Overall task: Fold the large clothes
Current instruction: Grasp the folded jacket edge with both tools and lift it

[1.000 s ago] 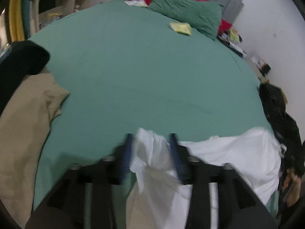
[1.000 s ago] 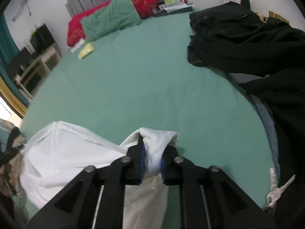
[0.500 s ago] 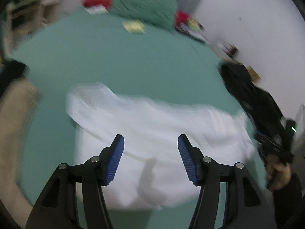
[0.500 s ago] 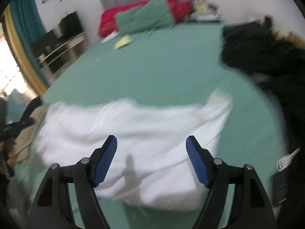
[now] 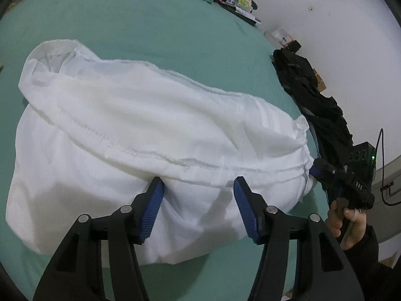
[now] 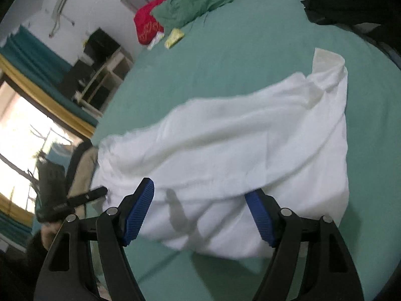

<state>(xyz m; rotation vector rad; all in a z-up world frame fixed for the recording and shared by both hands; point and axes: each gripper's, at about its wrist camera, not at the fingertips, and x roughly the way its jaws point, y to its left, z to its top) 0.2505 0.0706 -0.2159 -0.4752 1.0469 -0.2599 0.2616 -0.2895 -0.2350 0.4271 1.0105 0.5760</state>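
White garment is lying spread across the green bed, folded over lengthwise, with a stitched hem running across its near half. Near edge hangs close to the bed's front edge.

Left gripper: fingers wide apart, nothing between them, tips over the garment's near edge. Contact with the fabric unclear.

Right gripper: fingers also spread wide, empty, hovering over the near part of the garment. Right-wrist frame is motion-blurred.

From the left wrist view, the right gripper shows at the garment's right end, held in the right hand; one blue tip sits just beside the cloth.

Black clothing pile on the bed's right side, near the garment. Green pillow and red pillow at the headboard end, small yellow item near them. Beige cloth at the bed's left edge.
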